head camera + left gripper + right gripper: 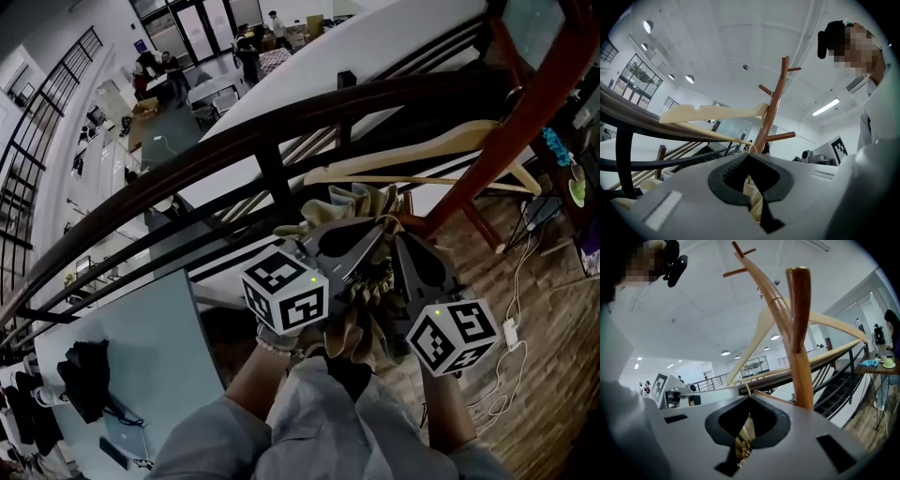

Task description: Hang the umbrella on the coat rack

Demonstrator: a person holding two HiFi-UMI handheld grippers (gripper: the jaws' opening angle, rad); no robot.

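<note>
In the head view a folded beige umbrella (364,202) is bunched between my two grippers, just left of the reddish-brown wooden coat rack (511,127). A pale wooden hanger (441,155) hangs on the rack. My left gripper (373,228) is shut on the umbrella's fabric. My right gripper (399,232) is shut on it too, close beside the left one. In the left gripper view the left gripper (749,157) pinches beige fabric, with a thin cord loop (751,149) at the tips and the rack (769,115) ahead. In the right gripper view the right gripper (750,399) sits beside an upright rack peg (799,333).
A dark curved stair railing (234,155) runs right behind the rack, with a drop to a lower floor. Down there stands a pale table (150,337) bearing a black bag (86,375). A power strip (511,332) and cables lie on the wooden floor at the right.
</note>
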